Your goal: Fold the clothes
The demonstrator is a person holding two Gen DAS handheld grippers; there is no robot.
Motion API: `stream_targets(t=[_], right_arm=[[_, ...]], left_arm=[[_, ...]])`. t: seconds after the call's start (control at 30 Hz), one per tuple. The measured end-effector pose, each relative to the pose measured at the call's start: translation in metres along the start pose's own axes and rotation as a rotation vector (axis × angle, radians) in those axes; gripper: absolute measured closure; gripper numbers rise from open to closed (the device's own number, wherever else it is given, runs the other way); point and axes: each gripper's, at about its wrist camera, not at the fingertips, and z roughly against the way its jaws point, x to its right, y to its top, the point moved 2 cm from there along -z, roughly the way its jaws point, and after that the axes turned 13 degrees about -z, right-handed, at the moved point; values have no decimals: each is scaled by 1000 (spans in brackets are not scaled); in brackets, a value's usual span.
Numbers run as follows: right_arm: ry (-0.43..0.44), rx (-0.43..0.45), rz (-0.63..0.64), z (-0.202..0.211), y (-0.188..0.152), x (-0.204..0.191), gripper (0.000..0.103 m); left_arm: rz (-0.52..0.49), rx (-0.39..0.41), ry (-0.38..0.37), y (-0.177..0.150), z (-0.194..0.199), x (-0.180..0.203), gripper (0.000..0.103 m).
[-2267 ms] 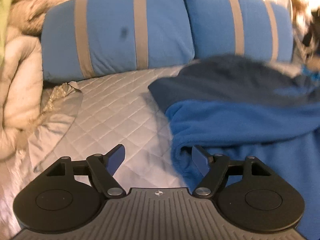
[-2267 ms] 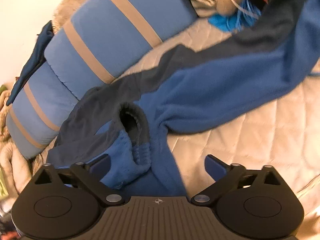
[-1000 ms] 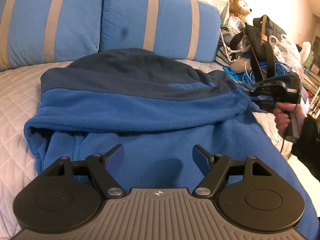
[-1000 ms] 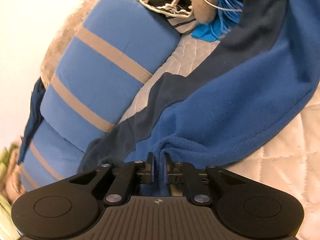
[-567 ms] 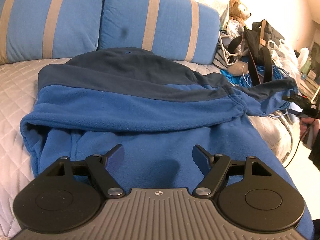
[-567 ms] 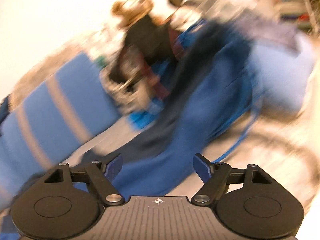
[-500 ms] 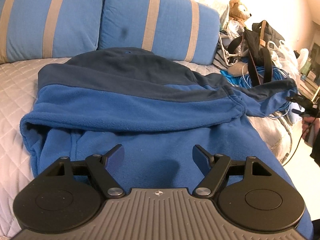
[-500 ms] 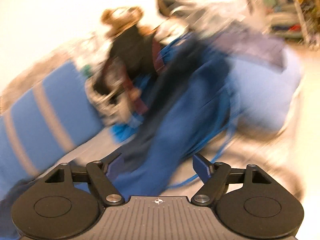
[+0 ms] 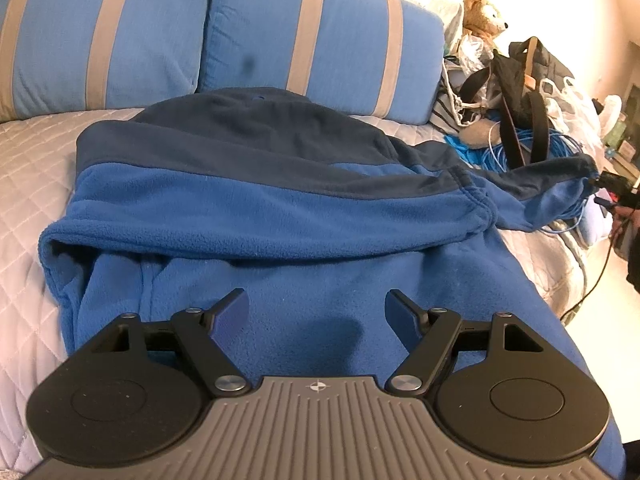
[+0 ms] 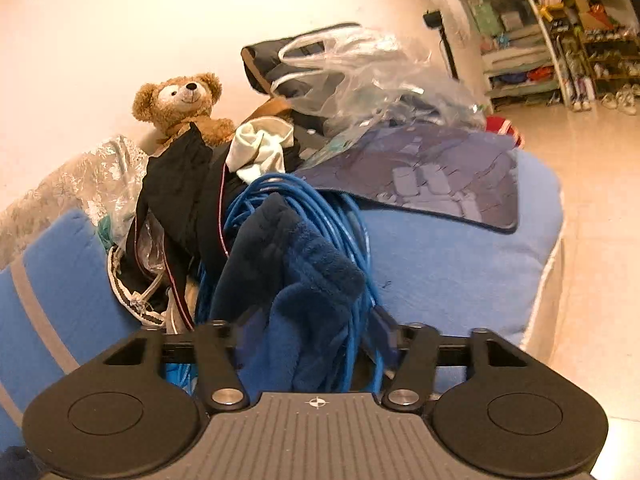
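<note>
A blue fleece jacket [image 9: 280, 216] with a dark navy top part lies spread on the quilted bed. My left gripper [image 9: 316, 312] hovers open and empty over the jacket's lower body. One sleeve [image 9: 552, 188] is stretched out to the right. In the right wrist view the sleeve's cuff [image 10: 296, 280] lies between the fingers of my right gripper [image 10: 312, 336], whose jaws stand partly apart around it. The right gripper also shows small at the far right of the left wrist view [image 9: 612, 186].
Two blue pillows with tan stripes [image 9: 320, 36] line the headboard. A teddy bear [image 10: 184, 104], a black bag [image 9: 528, 76], plastic bags [image 10: 360, 76] and a coil of blue cable [image 10: 320, 208] pile up at the bed's right side. A quilted grey bedspread [image 9: 32, 160] shows left.
My right gripper had shut on the sleeve and pulled it out to the right, then swung towards the clutter pile; its jaws now stand partly apart. The left gripper has barely moved.
</note>
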Motion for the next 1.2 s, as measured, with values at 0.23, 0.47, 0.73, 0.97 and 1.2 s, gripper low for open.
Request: stream_targets(t=[0.23,0.47,0.73,0.97,1.2], right_arm=[[40,-11,15,2,15,-11,97],[196,-5,86,39,30,-54,98],[374,-76,142,63,17,-112,101],[524,-184,250,79,-34,-170,101],[487,-243,420,76,-85,-192,89]], left_arm=[[7,1,-2,0,0,-1,28],[9,-2,-6,0,0,-2,28],[11,0,-5,-1,0,-2,28],[10,0,0,-1,1,-1,28],[19,6,-5,-1,2,-1,28]])
